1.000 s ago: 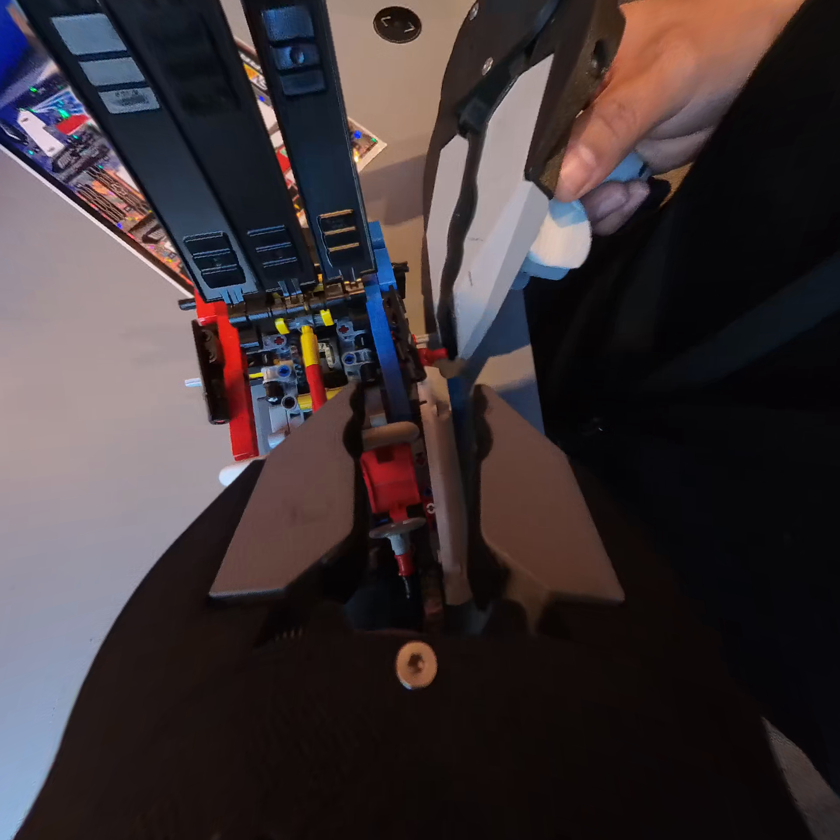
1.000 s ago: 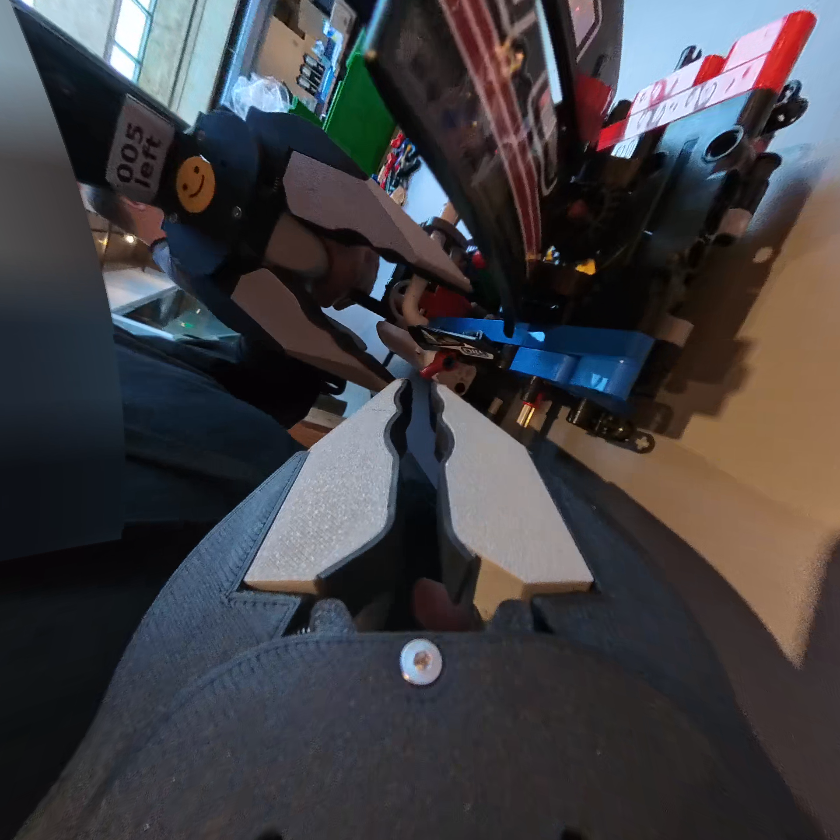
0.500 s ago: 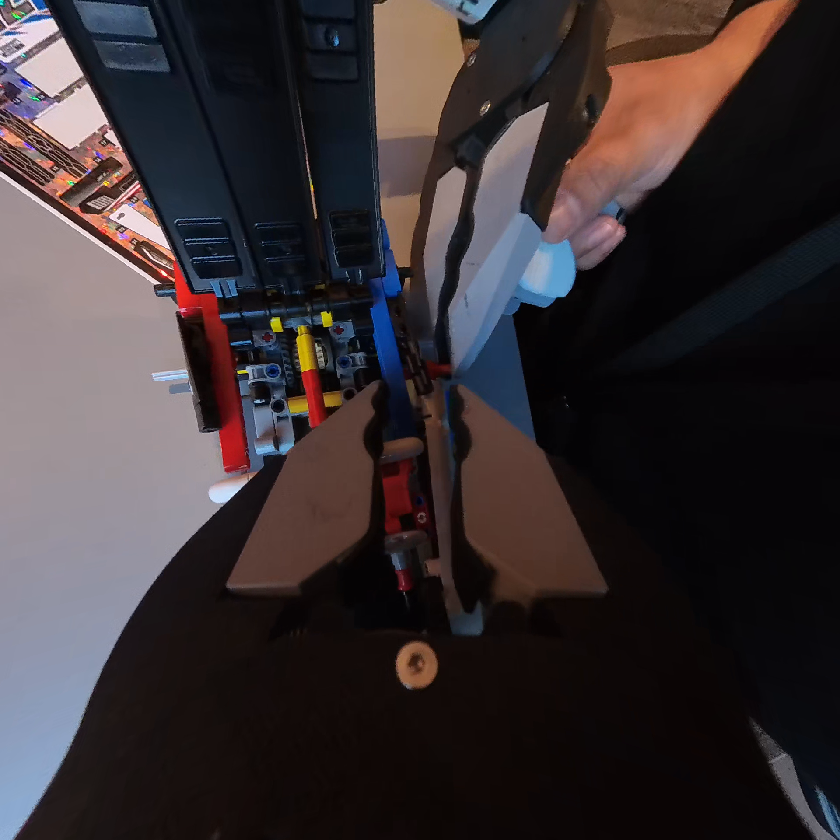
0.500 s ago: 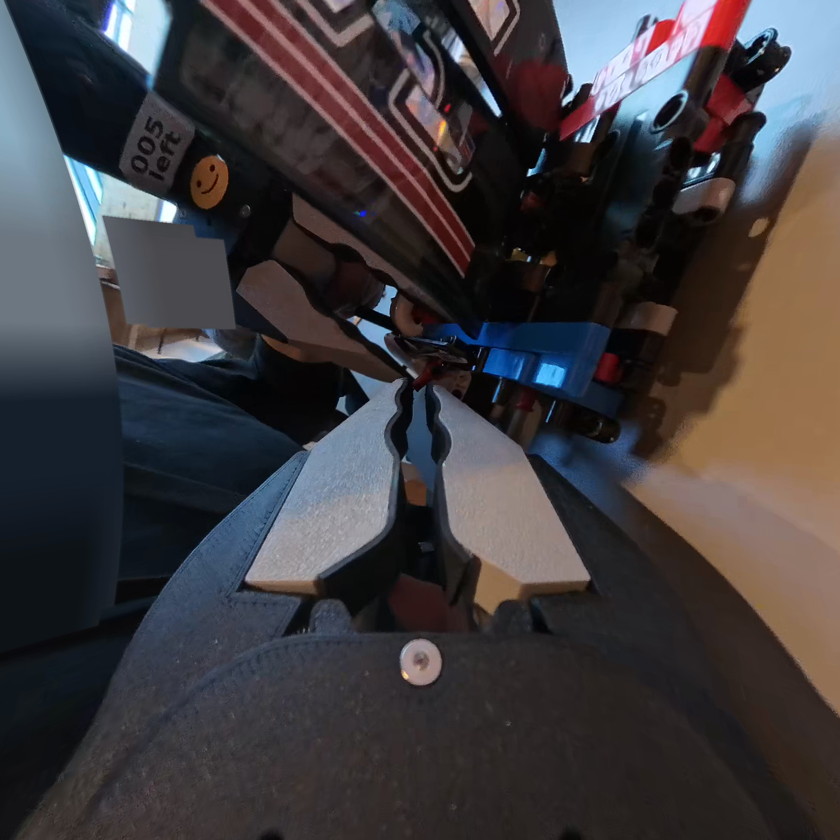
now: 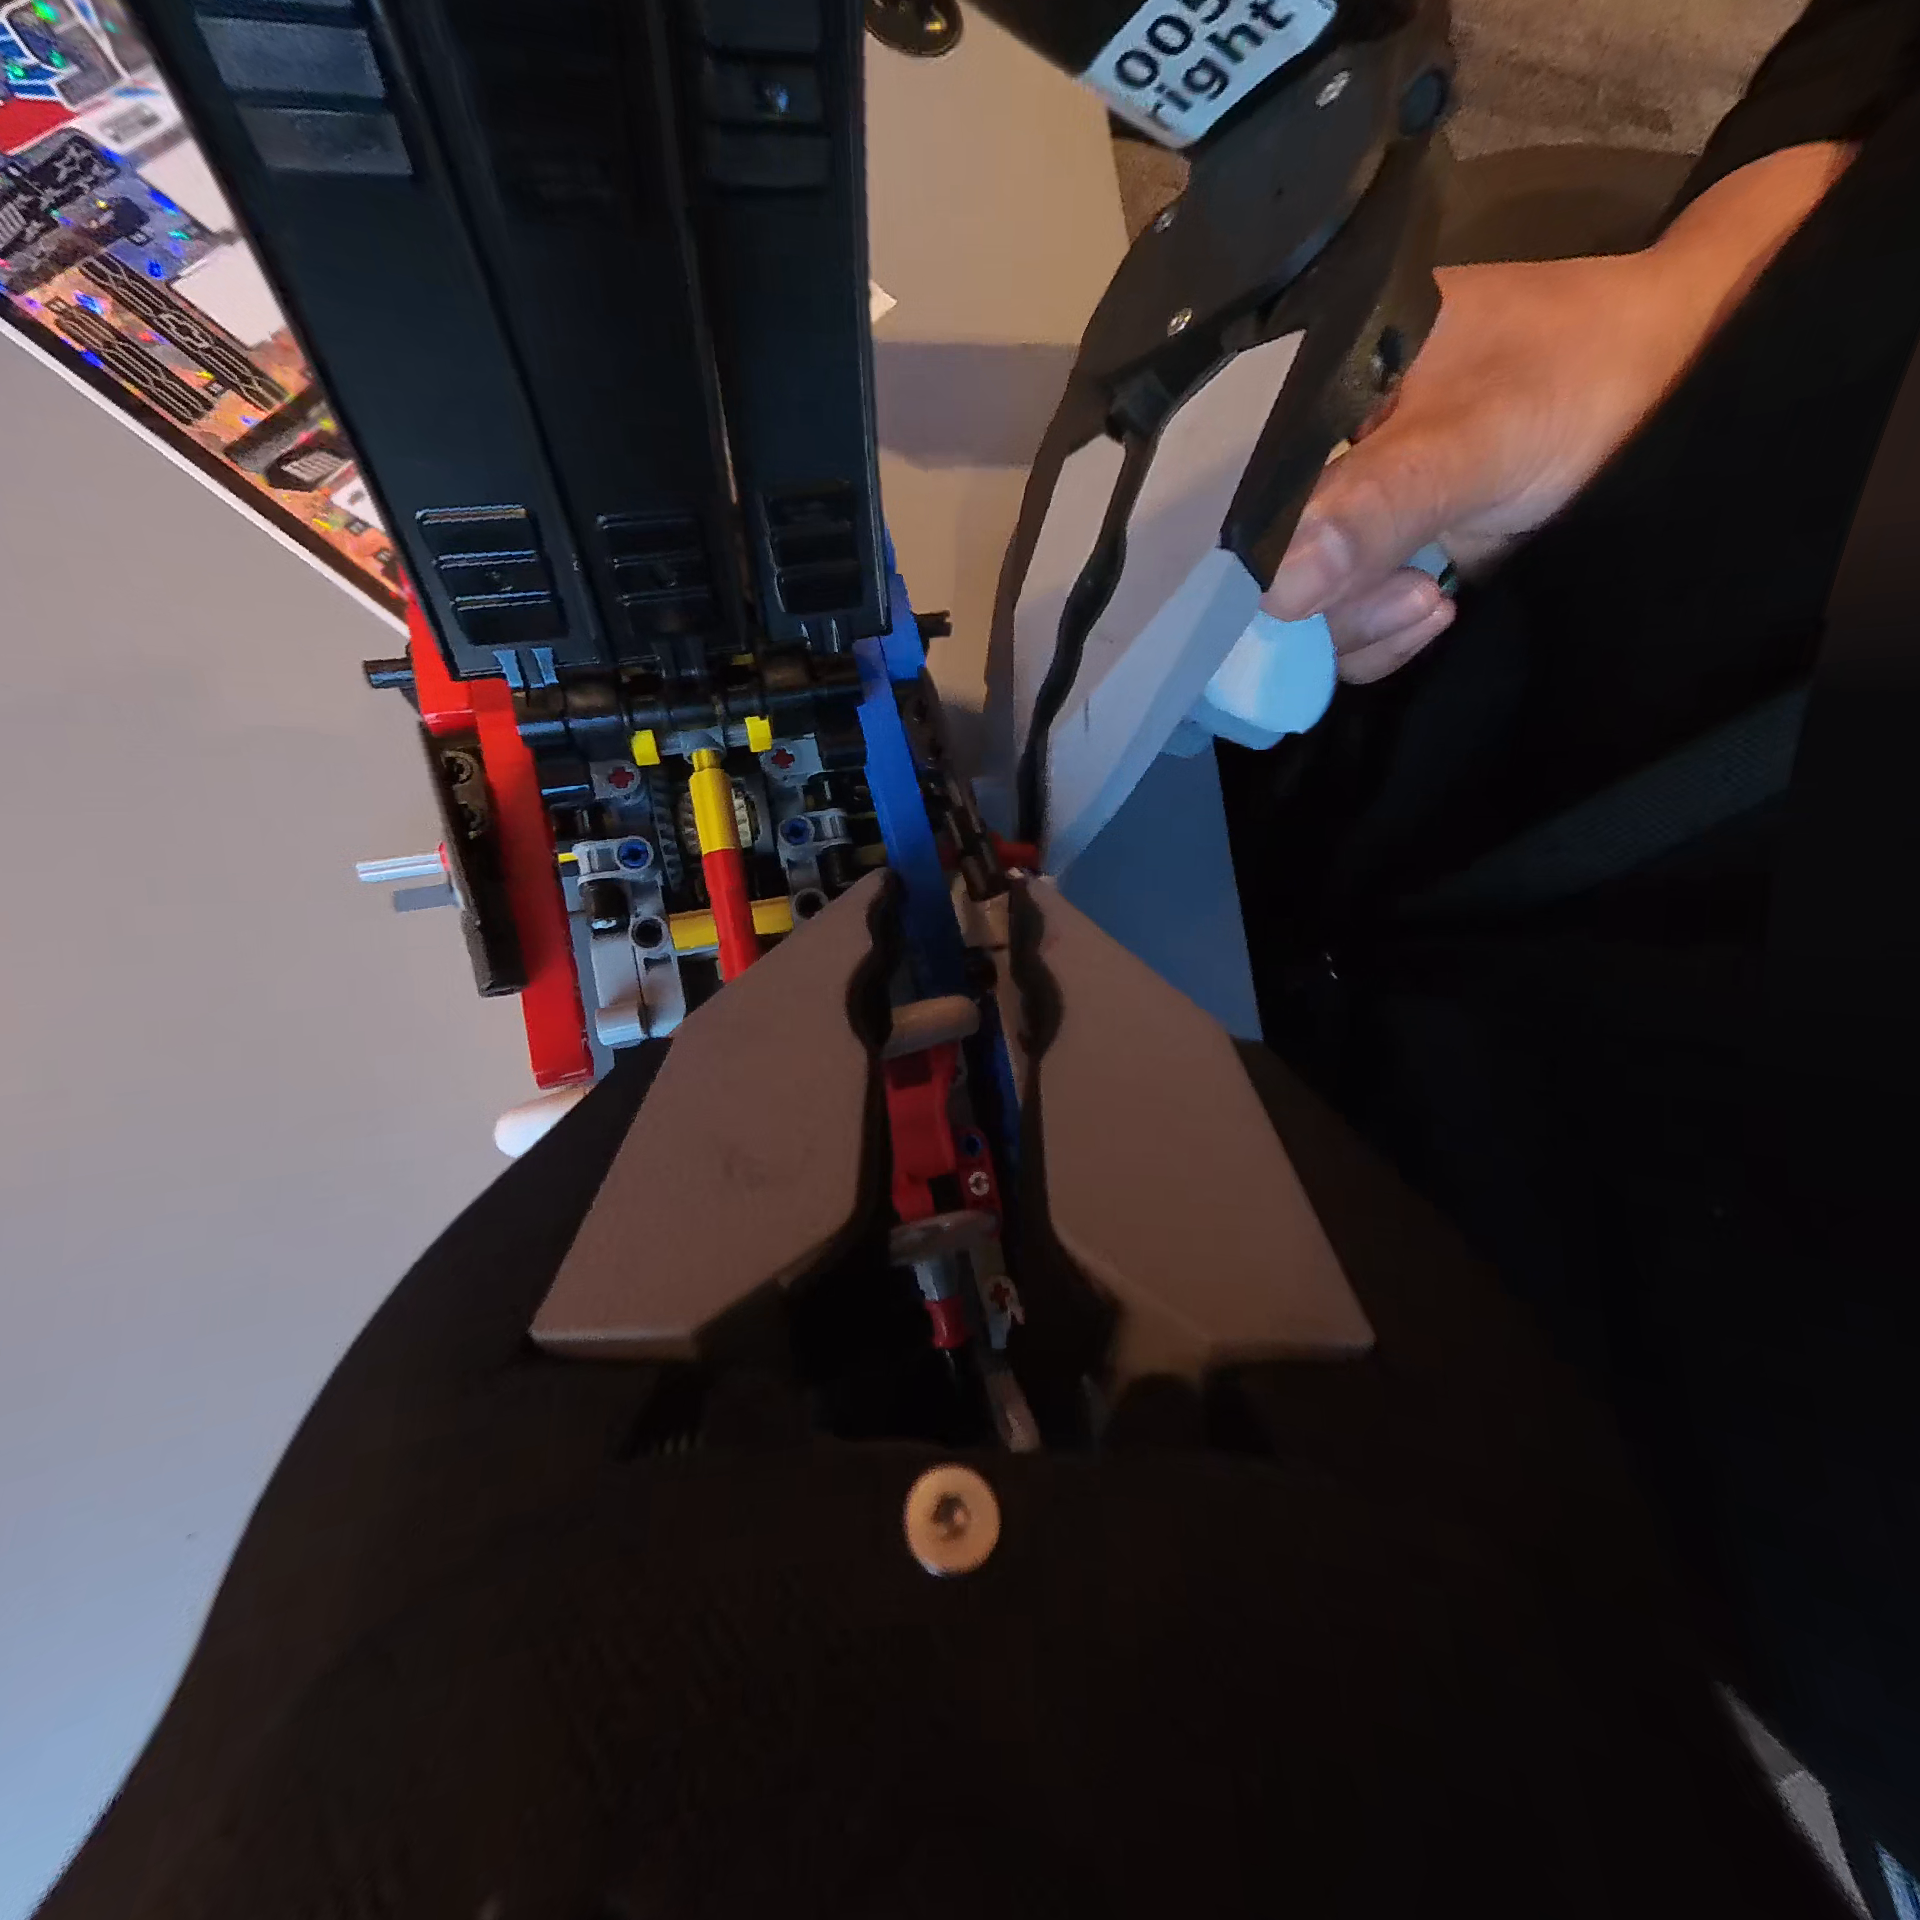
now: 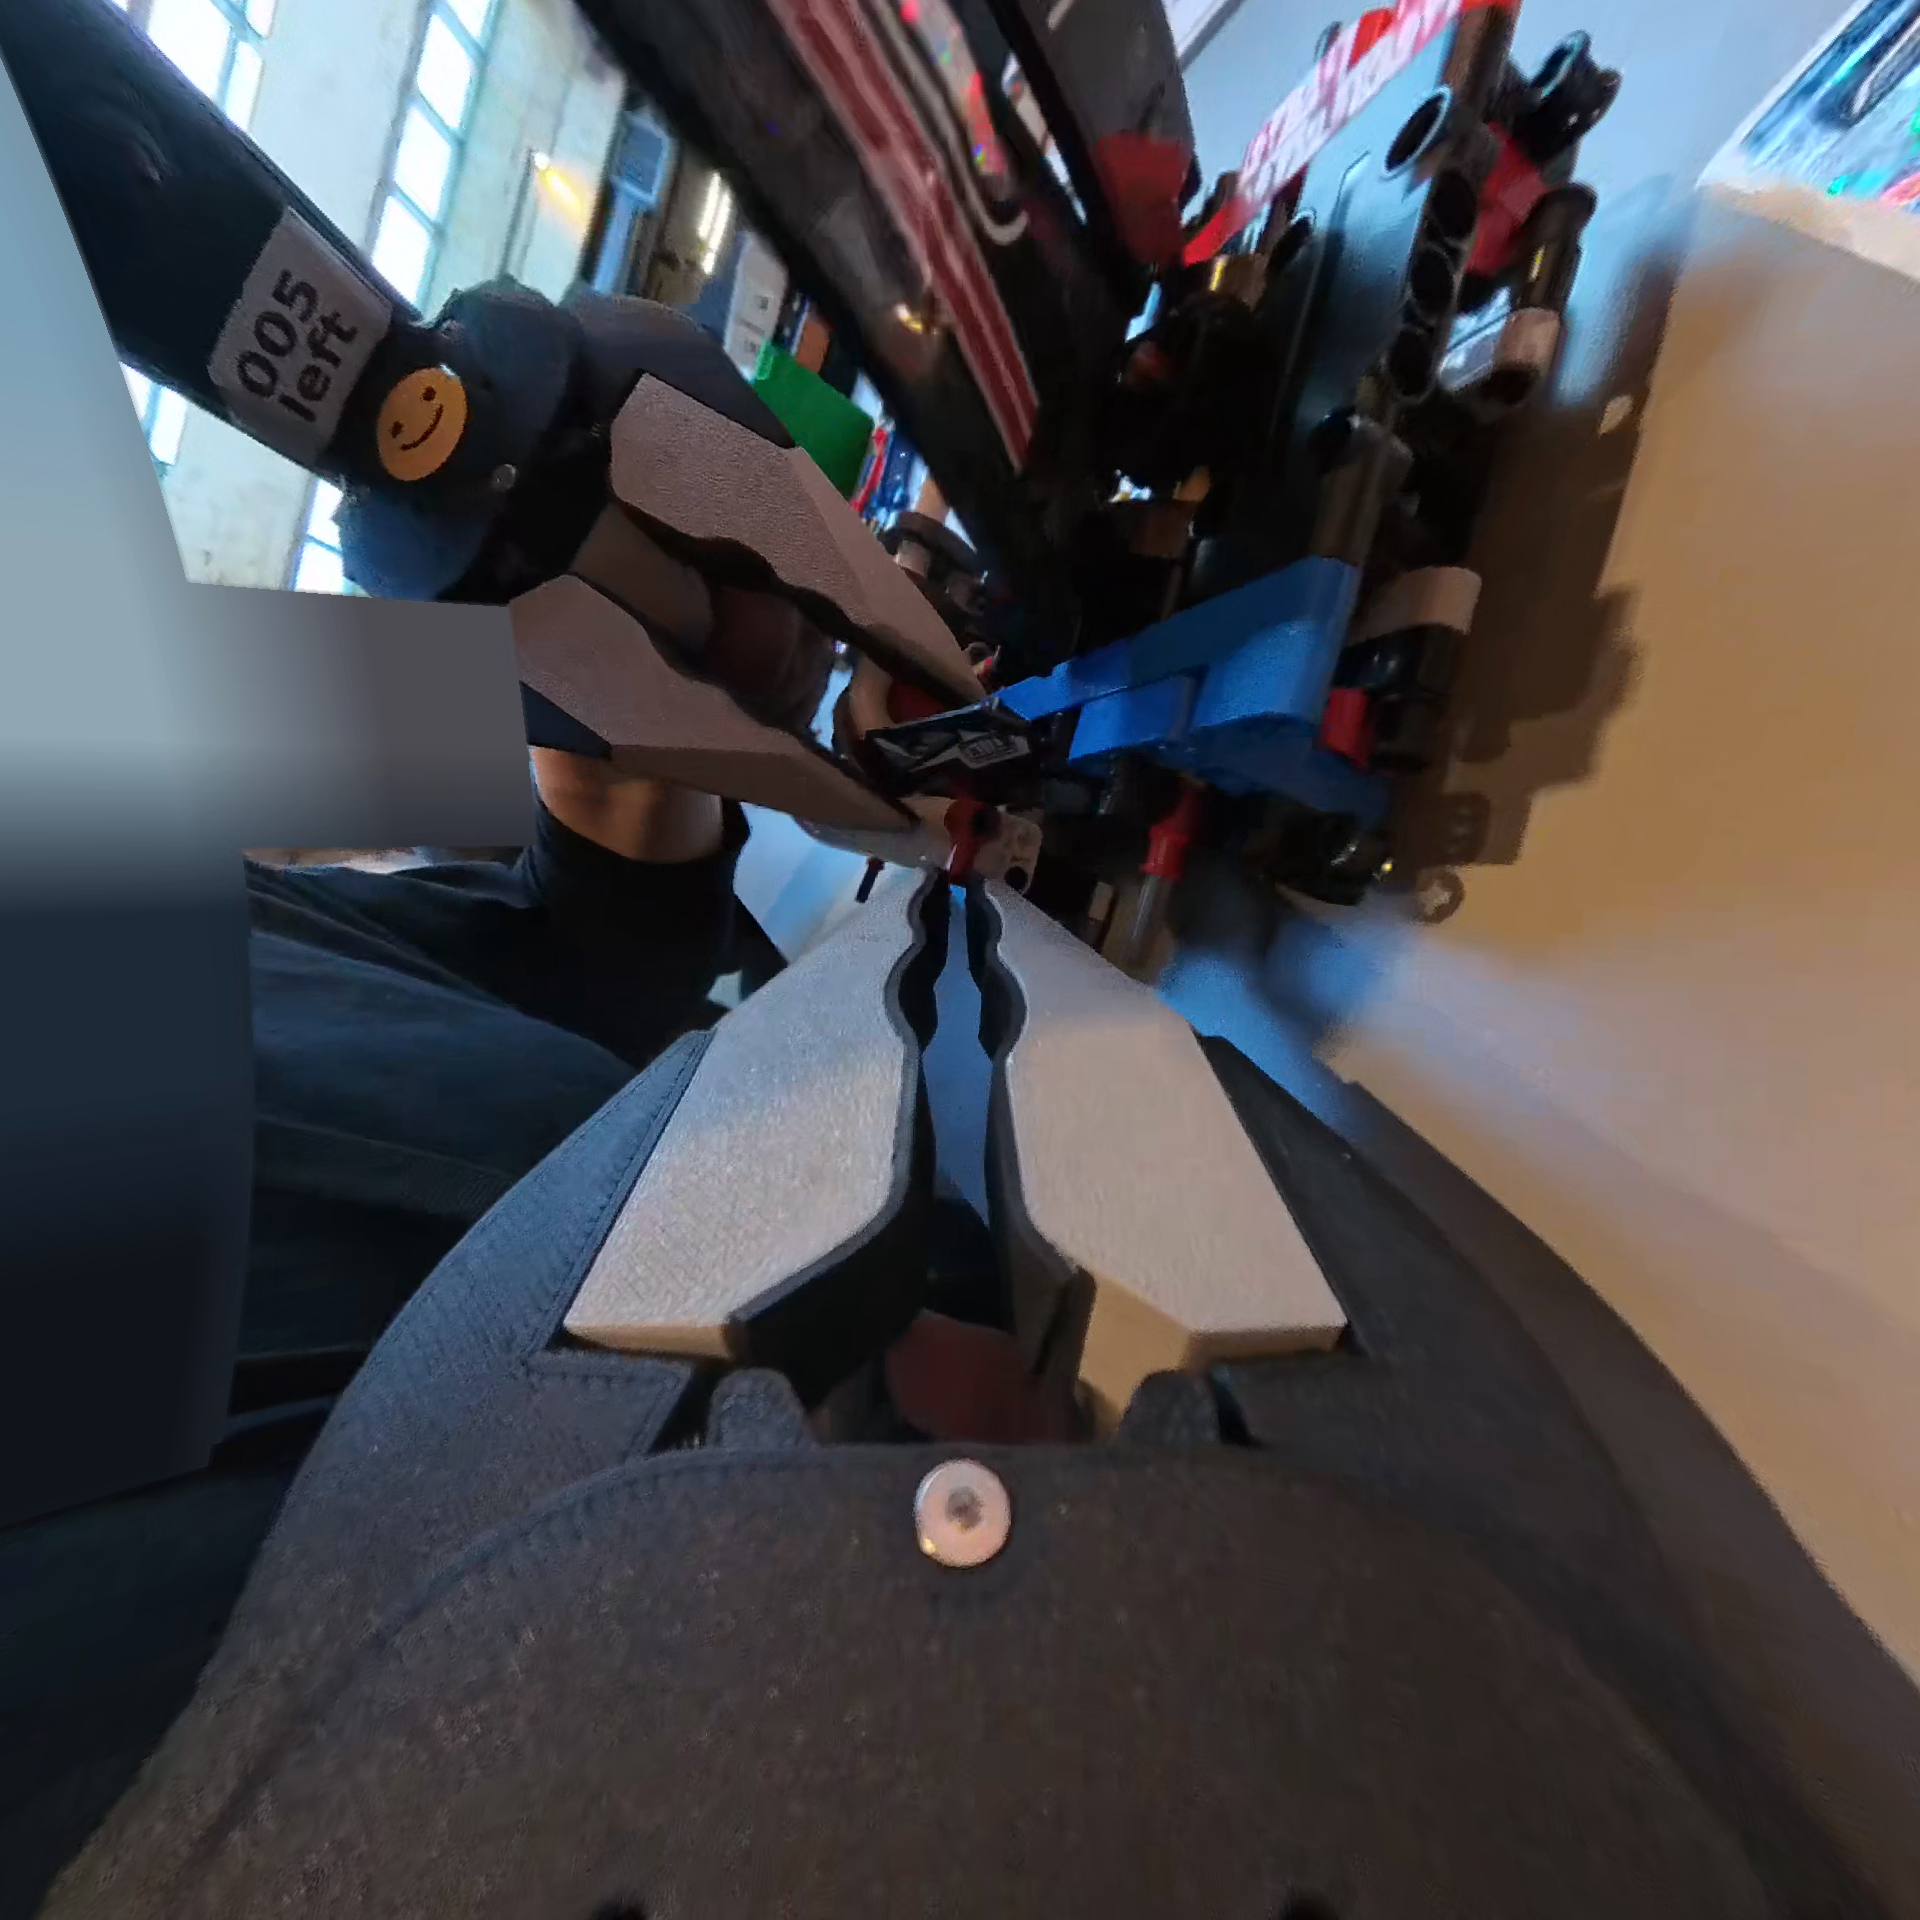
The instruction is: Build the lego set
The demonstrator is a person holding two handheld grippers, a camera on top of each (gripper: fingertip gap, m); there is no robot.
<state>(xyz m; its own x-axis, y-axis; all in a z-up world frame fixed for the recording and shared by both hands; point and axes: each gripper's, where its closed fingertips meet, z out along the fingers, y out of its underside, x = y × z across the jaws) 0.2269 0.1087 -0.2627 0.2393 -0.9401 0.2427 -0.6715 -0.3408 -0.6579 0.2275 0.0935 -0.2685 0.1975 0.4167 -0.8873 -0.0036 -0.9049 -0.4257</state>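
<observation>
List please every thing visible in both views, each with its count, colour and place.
lego model: one, black, red, blue and yellow, standing on the table, clamped by the left gripper.
red pin: one, red, on the model's near edge, at the right gripper's tips.
booklet: one, colourful, on the table behind the model.
table: one, pale grey, under everything.
left gripper: one, black with grey fingers, shut on the model.
right gripper: one, dark with pale fingers, almost closed beside the pin.
hand: one, holding the right gripper.
</observation>
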